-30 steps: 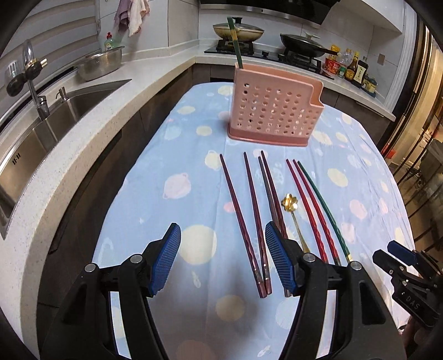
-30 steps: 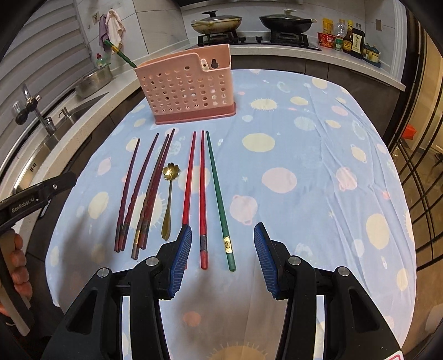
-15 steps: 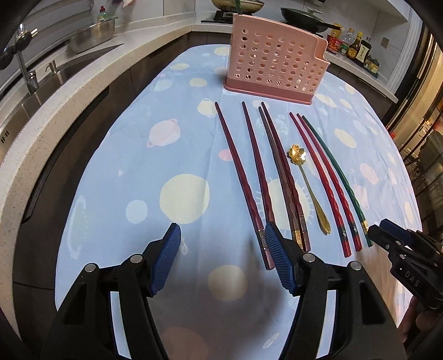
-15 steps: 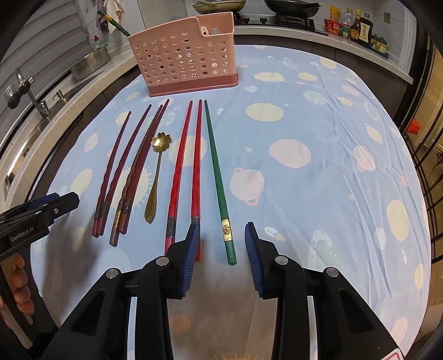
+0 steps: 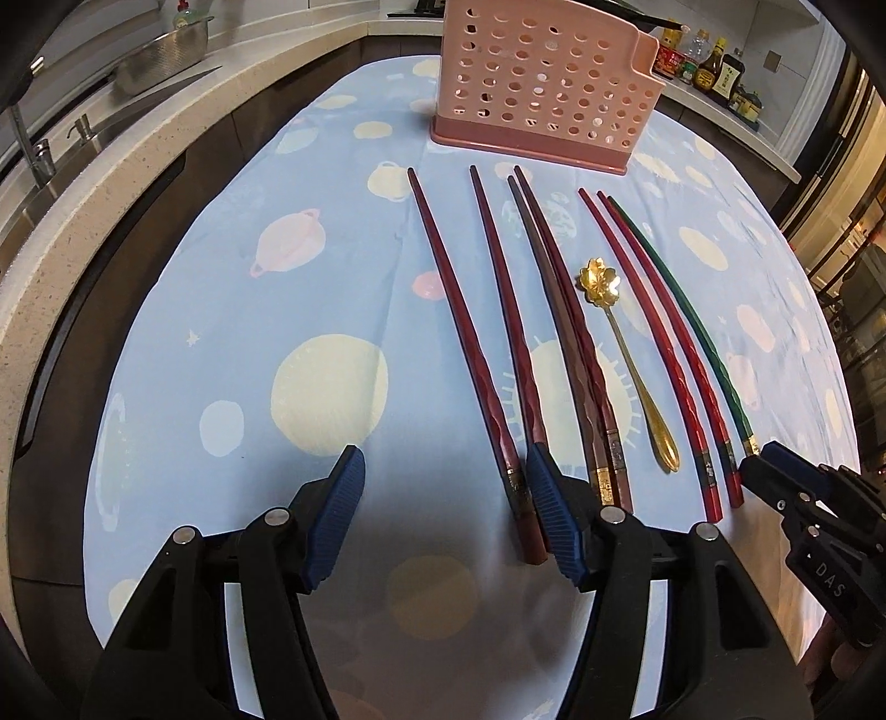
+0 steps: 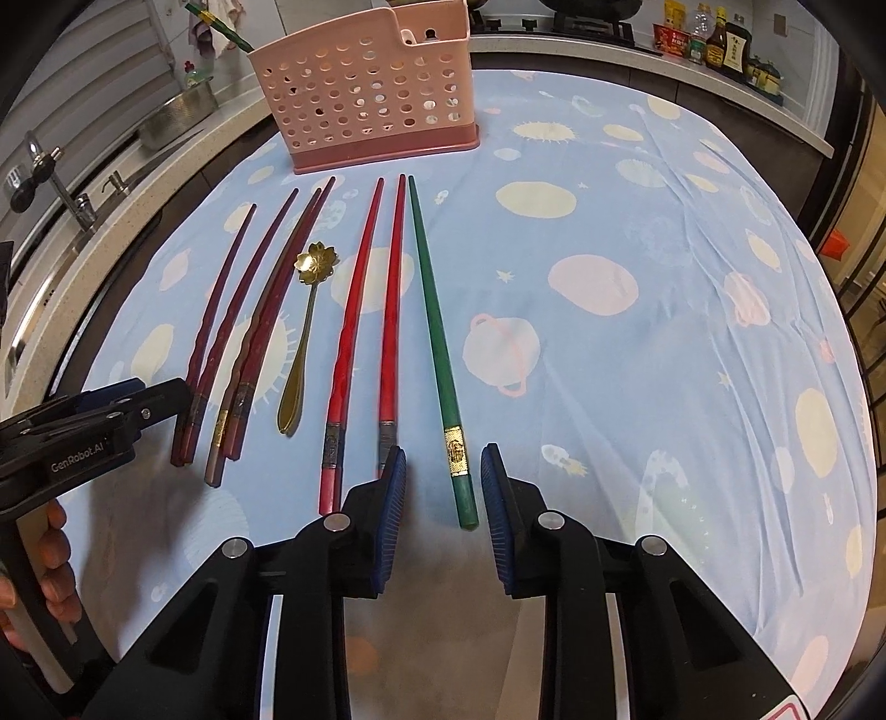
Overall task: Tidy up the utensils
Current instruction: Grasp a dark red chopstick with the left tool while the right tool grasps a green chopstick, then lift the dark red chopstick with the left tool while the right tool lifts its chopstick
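Right claw (image 6: 443, 487) lowered, narrowed astride green chopstick (image 6: 437, 332) end

Sharp, evenly lit, fisheye-warped edges

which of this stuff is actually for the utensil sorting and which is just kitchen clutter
For the job:
- pink holder
- green chopstick, between the right gripper's open fingers
- bright red pair
- dark red chopsticks
- gold spoon
- left gripper

Just lying about:
- sauce bottles
- metal bowl
- sink tap
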`<state>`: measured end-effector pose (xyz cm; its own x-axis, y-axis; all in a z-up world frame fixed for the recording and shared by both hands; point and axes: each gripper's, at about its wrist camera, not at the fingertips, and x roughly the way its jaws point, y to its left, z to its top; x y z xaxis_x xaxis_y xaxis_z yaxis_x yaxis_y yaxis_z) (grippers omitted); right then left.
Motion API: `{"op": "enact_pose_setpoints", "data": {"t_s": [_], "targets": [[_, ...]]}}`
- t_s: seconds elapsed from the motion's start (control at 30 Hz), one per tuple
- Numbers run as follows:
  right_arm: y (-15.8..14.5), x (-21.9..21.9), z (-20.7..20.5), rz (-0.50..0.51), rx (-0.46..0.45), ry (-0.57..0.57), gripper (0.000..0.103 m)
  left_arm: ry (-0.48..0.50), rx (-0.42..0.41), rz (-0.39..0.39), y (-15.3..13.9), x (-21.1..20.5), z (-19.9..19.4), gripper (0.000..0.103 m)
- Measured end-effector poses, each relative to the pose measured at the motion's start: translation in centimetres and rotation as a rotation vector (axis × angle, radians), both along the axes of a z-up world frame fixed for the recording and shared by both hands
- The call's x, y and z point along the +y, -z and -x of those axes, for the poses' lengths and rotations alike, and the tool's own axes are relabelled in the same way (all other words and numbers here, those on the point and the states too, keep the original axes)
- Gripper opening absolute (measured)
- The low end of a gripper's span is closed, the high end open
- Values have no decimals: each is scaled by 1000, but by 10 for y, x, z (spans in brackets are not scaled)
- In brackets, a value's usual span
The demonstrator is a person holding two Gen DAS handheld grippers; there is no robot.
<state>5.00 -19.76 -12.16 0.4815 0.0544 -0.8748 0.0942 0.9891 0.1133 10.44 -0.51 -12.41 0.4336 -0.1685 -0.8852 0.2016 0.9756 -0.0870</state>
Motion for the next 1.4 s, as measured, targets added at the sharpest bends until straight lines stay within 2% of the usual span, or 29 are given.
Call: {"op": "enact_pose_setpoints", "data": {"t_s": [0.33, 0.43, 0.5, 0.7, 0.8, 1.0, 1.4], "targets": [[4, -4, 0, -8, 4, 6, 17, 15, -21, -42, 3, -2, 5, 51], [4, -6, 0, -7, 4, 9, 12, 17, -31, -48, 3, 0, 8, 41], [4, -7, 1, -11, 4, 11, 9, 20, -34, -51, 2, 2, 10, 30], [3, -8, 3, -23, 3, 11, 8, 25, -17, -34, 0, 8, 17, 7], [0, -8, 6, -32, -1, 7, 7, 18, -5, -24, -2, 12, 21, 7], [-25, -5, 18, -29, -57, 4, 7, 20, -42, -24, -22, 14, 32, 7], [-115, -15, 25, -18, -260, 31, 7, -10, -168, 49, -93, 33, 36, 7]]}}
